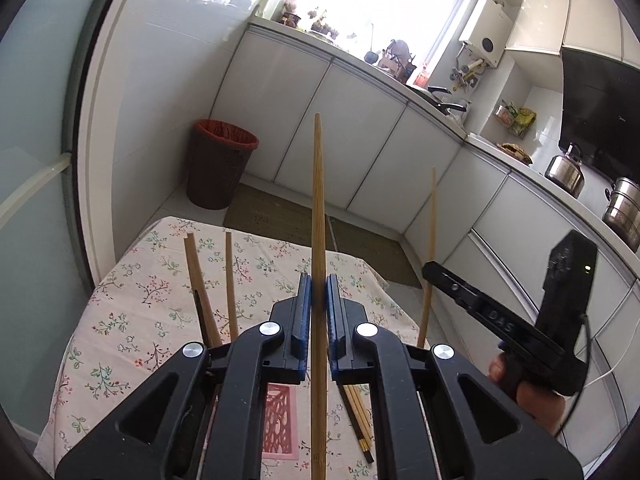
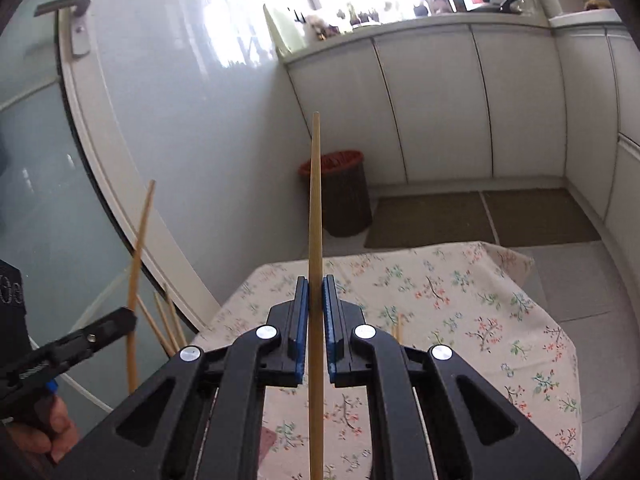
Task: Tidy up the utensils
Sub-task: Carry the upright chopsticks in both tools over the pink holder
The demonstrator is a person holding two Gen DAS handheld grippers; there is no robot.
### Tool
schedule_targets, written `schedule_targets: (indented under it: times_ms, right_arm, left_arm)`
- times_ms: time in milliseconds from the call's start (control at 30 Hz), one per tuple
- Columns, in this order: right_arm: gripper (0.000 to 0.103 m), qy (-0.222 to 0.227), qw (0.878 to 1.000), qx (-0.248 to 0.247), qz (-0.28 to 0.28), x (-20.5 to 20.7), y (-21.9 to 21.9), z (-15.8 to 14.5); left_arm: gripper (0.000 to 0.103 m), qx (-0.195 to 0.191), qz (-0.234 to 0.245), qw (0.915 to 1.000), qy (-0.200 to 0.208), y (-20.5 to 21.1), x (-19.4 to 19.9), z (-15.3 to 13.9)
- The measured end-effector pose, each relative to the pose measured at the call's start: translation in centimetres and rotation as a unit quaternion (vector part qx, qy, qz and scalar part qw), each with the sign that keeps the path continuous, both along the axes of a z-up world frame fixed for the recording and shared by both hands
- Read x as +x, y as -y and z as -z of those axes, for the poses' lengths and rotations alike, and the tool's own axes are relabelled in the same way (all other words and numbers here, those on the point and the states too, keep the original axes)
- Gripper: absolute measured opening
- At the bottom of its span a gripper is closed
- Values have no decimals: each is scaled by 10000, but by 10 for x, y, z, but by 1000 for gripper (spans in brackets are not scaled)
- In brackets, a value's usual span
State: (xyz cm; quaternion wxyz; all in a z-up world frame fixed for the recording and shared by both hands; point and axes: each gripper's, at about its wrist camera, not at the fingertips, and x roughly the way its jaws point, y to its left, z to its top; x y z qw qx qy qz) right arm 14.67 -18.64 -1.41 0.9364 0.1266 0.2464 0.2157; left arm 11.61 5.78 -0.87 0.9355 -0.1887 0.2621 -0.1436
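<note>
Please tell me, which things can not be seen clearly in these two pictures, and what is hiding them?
- Red patterned flat object, left wrist view: the left gripper covers most of it.
- Dark-tipped bundle of chopsticks on the table, left wrist view: upper ends hidden by the gripper.
- Upright wooden chopsticks, left wrist view: whatever holds them is hidden.
- Held bamboo chopstick in the right gripper, right wrist view: lower end cut by the frame edge.

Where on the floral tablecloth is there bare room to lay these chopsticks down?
Free: the far half of the floral tablecloth, toward the floor-mat edge. Crowded: the near part by the left gripper, with a dark chopstick bundle, red patterned holder and upright wooden chopsticks.
</note>
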Motion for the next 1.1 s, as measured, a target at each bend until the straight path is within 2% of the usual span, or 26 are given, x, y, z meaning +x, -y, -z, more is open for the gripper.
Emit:
schedule_targets:
  times_ms: [100,233,333,500,633,767,833,933,1100]
  right_arm:
    - [8,150,9997,140,-115,-2,-12,-1]
    - [8,262,9992,51,-293,-15,-28,1]
    - [8,303,9989,31,-362,-18,-33,2]
    - [8,248,9990,63,-368,-20,-32,3]
    - [8,254,9988,92,-404,-22,-33,4]
    - [8,295,9985,-23,-469,-26,-41,6]
    - [8,272,9984,-55,-491,-26,-45,9]
    - [8,187,9982,135,-550,-25,-46,10]
    - [8,317,9975,328,-543,-28,-53,9]
  left_arm:
    - [7,106,-197,9996,149,2,-1,4]
    - [7,529,-310,9981,98,12,3,12]
    - [7,692,-363,9969,48,15,7,18]
    - [7,1297,-332,9909,-117,26,10,25]
    - [7,1529,-106,9869,-504,32,14,31]
    - [8,1428,112,9836,-1097,29,23,47]
    - [8,1325,87,9833,-1245,24,23,48]
    - [9,1103,48,9887,-1013,12,17,32]
    - [16,368,-279,9968,-658,-25,4,-2]
